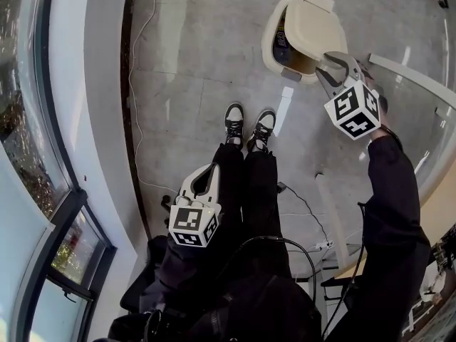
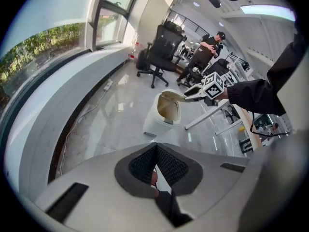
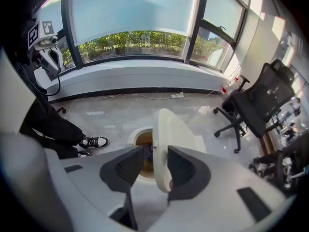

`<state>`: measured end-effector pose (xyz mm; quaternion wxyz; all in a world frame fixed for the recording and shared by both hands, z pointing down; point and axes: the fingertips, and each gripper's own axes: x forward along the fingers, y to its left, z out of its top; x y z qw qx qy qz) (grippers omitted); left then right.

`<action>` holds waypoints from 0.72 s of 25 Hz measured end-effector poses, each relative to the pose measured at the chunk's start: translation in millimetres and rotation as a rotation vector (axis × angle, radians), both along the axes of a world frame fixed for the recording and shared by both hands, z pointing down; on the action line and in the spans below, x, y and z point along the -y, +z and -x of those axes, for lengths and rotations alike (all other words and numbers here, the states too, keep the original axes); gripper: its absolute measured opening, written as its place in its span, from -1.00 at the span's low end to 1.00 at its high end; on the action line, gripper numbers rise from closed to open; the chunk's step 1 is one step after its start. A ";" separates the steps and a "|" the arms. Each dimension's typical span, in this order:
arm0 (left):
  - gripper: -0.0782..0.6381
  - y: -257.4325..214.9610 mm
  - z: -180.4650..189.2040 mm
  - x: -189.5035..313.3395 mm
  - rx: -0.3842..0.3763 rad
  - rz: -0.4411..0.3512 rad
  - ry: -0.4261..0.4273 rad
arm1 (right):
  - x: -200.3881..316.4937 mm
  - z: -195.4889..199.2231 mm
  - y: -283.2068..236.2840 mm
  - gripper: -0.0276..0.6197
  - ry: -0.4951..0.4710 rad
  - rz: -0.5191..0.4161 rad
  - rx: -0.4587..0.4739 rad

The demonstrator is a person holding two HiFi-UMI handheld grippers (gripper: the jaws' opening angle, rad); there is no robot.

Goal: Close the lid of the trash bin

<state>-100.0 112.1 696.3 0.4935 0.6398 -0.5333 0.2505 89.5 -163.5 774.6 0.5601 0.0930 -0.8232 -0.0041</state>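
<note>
Parted jaws of the right gripper (image 3: 154, 168) straddle the raised lid (image 3: 171, 129)
The trash bin (image 1: 268, 43) stands open below; the left gripper (image 2: 155, 151), well apart, is clenched empty.

On my feed the trash bin (image 1: 268, 45) and its lid (image 1: 313, 23) read as smooth cream plastic with a soft sheen. The floor (image 1: 192, 48) is polished pale stone, glossy enough to mirror the daylight. The shells of the left tool (image 2: 157, 149) and the right tool (image 3: 154, 151) look like matt grey plastic. Their pads (image 3: 126, 170) are dark and finely ribbed. The person's sleeve (image 1: 392, 191) is matt black cloth.
</note>
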 end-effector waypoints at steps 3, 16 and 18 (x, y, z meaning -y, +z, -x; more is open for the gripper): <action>-0.78 1.8 2.2 -2.8 0.004 0.004 0.004 | -15.6 2.3 18.6 -0.47 0.005 0.039 -0.002; -0.78 9.2 6.0 -14.0 0.002 0.023 0.003 | -45.6 8.0 75.8 -0.47 0.022 0.155 -0.029; -0.78 9.6 8.3 -14.9 0.005 0.024 0.001 | -48.2 8.1 82.5 -0.47 0.027 0.165 -0.035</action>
